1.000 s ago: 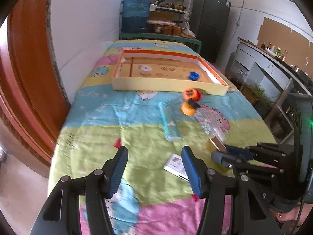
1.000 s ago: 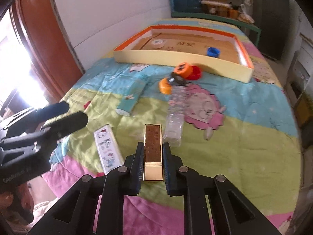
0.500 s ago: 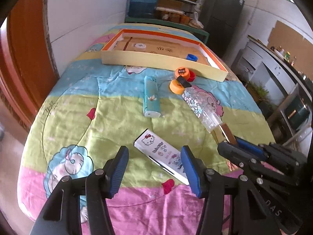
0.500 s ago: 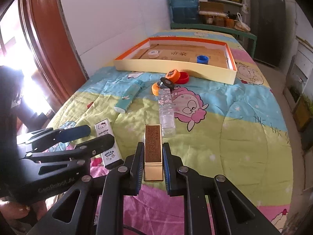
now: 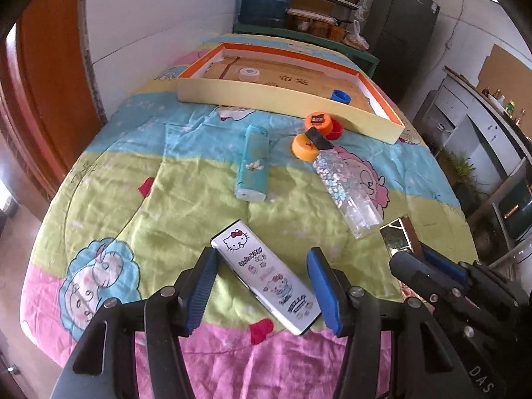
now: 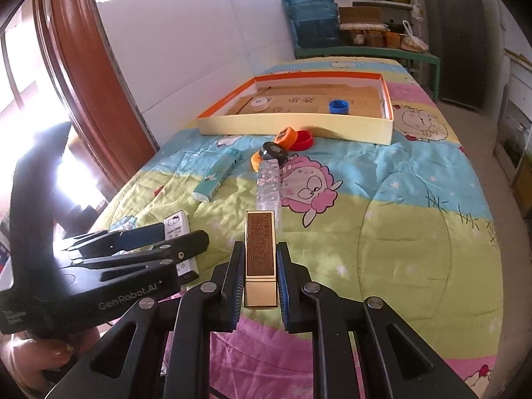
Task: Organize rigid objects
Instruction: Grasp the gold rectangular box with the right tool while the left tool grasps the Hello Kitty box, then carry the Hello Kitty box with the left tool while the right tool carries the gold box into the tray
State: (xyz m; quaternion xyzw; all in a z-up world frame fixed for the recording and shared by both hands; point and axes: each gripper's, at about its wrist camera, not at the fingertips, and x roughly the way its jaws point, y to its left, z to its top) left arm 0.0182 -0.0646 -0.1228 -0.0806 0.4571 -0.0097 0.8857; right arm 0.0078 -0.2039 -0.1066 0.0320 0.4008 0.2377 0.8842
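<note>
Cartoon-print quilt (image 5: 186,179) covers the desk. My left hand-held gripper (image 5: 262,286) is closing around the Hello Kitty box (image 5: 266,274), not yet pinching; squaring to its skewed sides should help. Right hand-held gripper (image 6: 257,274) pinches the gold box (image 6: 260,256). Since a second ago, left has neared the box.

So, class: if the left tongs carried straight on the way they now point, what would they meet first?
Most likely the white cartoon-cat box, lying slantwise on the quilt between the closing left tongs, whose pads have not yet touched it. Depth is hard to judge through the fisheye.
</note>
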